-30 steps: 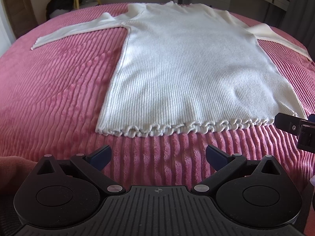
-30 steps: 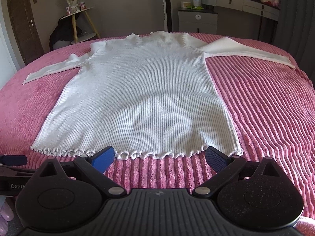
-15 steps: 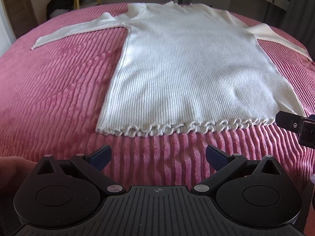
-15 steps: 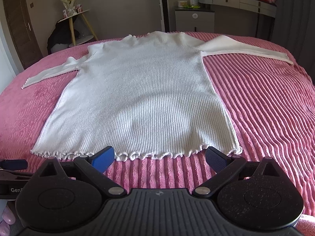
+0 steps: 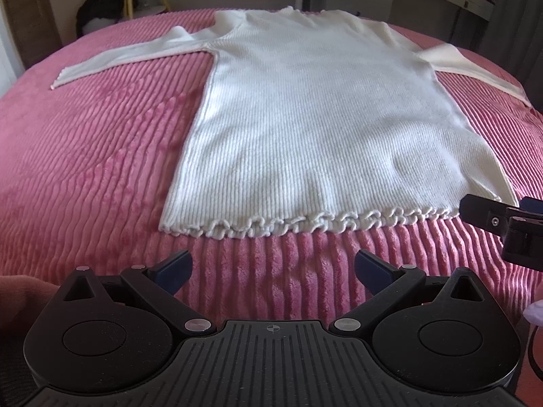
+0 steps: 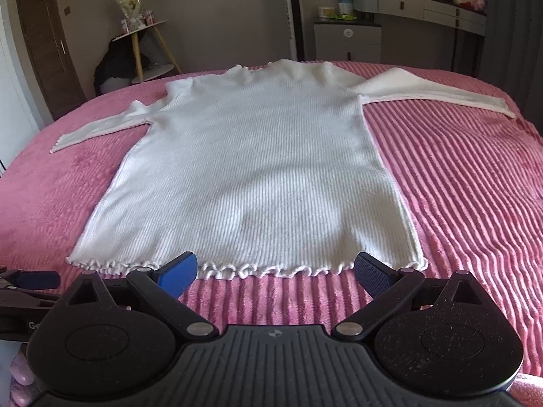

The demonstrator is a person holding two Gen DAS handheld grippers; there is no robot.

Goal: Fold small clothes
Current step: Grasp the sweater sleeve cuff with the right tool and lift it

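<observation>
A white ribbed long-sleeved sweater [image 5: 315, 129] lies flat on the pink bedspread [image 5: 85, 169], both sleeves spread out, ruffled hem nearest me. It also shows in the right wrist view [image 6: 251, 183]. My left gripper [image 5: 273, 271] is open and empty, just short of the hem. My right gripper [image 6: 275, 271] is open and empty, its fingertips at the hem's right half. The right gripper also shows at the right edge of the left wrist view [image 5: 502, 220], by the hem's right corner.
The pink ribbed bedspread [image 6: 468, 186] covers the whole bed. Beyond the bed stand a wooden stool with a dark bag [image 6: 135, 54], a grey cabinet [image 6: 346, 40] and a dresser [image 6: 424, 10]. A door [image 6: 44, 51] is at the left.
The right gripper has risen and moved slightly forward, so the sweater sits lower in its view and more of the room shows. The left gripper has barely moved.
</observation>
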